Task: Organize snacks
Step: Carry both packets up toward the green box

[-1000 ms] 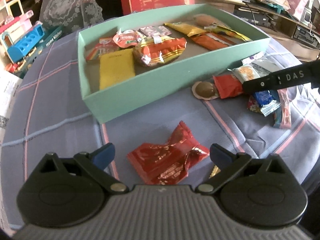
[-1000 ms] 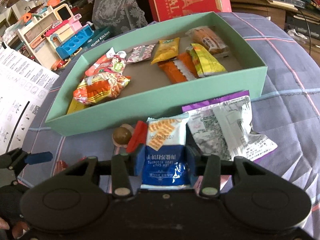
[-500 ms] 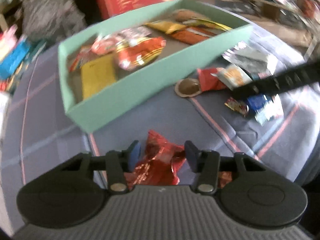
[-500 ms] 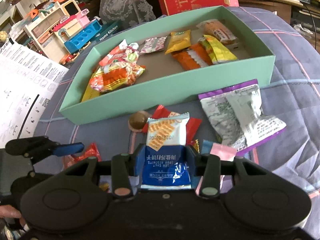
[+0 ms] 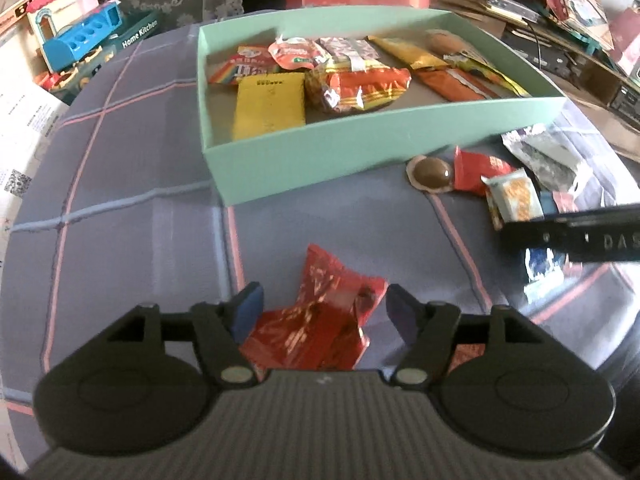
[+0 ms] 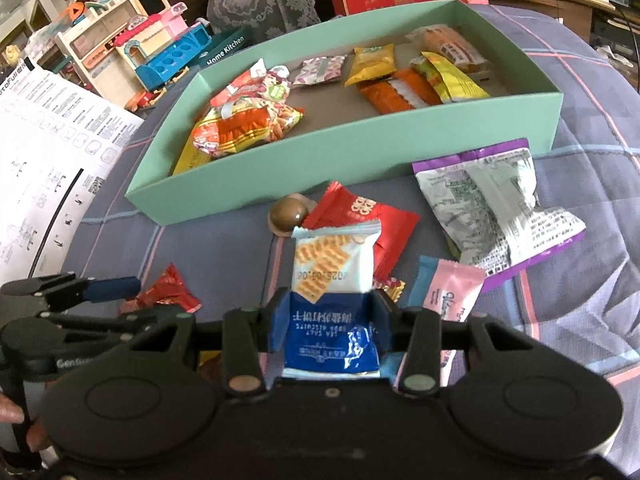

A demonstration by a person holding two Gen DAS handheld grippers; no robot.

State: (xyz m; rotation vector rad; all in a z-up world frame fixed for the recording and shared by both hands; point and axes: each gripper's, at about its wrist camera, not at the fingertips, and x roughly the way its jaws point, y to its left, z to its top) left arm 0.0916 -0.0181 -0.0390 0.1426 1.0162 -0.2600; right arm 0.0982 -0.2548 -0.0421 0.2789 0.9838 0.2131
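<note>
- The left hand-held gripper (image 5: 322, 310) stands half open astride the crinkled red foil packet (image 5: 320, 320); its jaws closed in a moment ago and have just been opening again, and the blue pads (image 5: 248, 312) now sit clear of the foil on both sides.
- The right hand-held gripper (image 6: 330, 316) is clamped, as before, on the blue end of a blue-and-white cracker packet (image 6: 334, 276), whose white end sticks out ahead of it.
- The red foil packet is creased and shiny, lying flat on the plaid cloth (image 5: 140, 240) in front of the mint-green box (image 5: 340, 148), apart from its near wall.
- Loose snacks lie near the box's front right corner: a brown round sweet (image 6: 289, 213) touching a red sachet (image 6: 360, 220), a purple-edged silver bag (image 6: 492, 204) and a pink sachet (image 6: 452, 292).
- The box holds a yellow packet (image 5: 270, 104), an orange-striped bag (image 5: 360, 88) and others, with bare floor showing near its front wall.
- Open cloth lies between the red foil packet and the box.
</note>
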